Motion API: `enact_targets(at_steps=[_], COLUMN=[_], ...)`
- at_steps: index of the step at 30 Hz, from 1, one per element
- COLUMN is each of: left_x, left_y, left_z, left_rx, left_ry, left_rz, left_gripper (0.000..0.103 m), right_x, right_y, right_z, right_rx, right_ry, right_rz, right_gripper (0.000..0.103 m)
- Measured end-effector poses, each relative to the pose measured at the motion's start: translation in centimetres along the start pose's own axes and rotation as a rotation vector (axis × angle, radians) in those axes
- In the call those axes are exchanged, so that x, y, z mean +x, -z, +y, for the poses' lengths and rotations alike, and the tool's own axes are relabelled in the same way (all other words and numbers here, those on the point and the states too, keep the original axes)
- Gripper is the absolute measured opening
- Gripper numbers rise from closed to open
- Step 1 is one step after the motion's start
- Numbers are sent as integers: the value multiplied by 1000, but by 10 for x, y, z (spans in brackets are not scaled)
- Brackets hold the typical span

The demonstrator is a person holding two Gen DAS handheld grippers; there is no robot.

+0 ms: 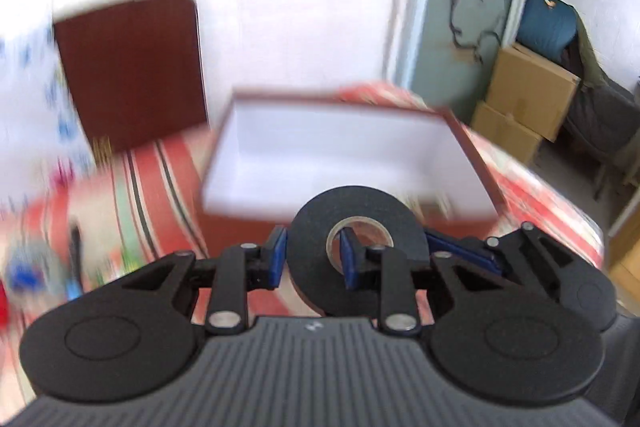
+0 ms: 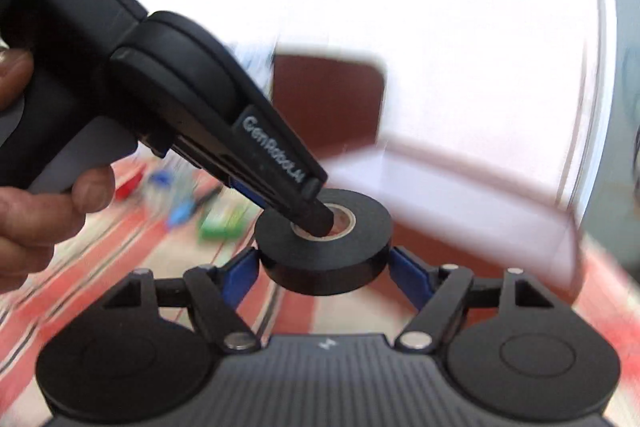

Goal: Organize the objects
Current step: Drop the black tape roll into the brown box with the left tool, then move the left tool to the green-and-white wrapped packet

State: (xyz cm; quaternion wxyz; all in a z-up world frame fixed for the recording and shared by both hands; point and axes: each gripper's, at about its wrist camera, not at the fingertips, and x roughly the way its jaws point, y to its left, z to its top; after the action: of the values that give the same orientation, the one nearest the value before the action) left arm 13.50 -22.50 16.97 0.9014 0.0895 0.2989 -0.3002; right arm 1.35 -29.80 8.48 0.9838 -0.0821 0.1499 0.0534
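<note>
Table (image 1: 168,183) under a red striped cloth, much of it motion-blurred; small coloured items at its far left (image 2: 182,211) too smeared to identify. Open white-lined box (image 1: 340,147) sits on it, near rim blurred, interior bare. Black tape roll (image 1: 354,223) held above the table, just short of the box. Left claw (image 1: 312,255) grips the roll's wall, one finger through the core. Right claw (image 2: 322,267) clamps its outer edges.

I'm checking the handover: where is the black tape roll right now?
The black tape roll is held in the air between both hand-held grippers, just in front of the open box, above the striped tablecloth.
</note>
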Motion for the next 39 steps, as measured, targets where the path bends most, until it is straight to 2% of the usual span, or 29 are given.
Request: enact_targets(at_steps=[2, 5, 9, 12, 14, 17, 25, 29, 35, 37, 39], left_x=[23, 58, 98, 110, 105, 86, 39, 22, 1, -6, -12], left_y=[-19, -36, -45, -46, -45, -42, -15, 6, 41, 53, 64], left_z=[3, 13, 20, 22, 24, 20, 18, 31, 61, 76, 94], left_rx=[3, -18, -6, -23, -36, -15, 11, -21, -65, -77, -99], left_ry=[-43, -84, -126, -161, -161, -183, -249, -268, -312, -336, -360], left_rz=[-8, 12, 41, 64, 63, 28, 25, 57, 106, 109, 114], left_gripper=[31, 31, 31, 32, 33, 40, 43, 44, 45, 45, 46], right_x=[27, 71, 117, 137, 136, 124, 57, 35, 43, 62, 64], right_y=[-15, -24, -24, -24, -26, -24, -14, -3, 7, -5, -19], right_z=[-10, -24, -36, -43, -39, -34, -21, -10, -5, 0, 1], right_rx=[10, 64, 102, 158, 139, 133, 220, 239, 315, 338, 371], right_ry=[26, 36, 42, 19, 37, 47, 59, 27, -57, -82, -111], right_rz=[-8, 30, 93, 115, 102, 84, 8, 46, 153, 169, 172], right_gripper=[74, 74, 74, 76, 78, 72, 73, 73, 73, 73, 73])
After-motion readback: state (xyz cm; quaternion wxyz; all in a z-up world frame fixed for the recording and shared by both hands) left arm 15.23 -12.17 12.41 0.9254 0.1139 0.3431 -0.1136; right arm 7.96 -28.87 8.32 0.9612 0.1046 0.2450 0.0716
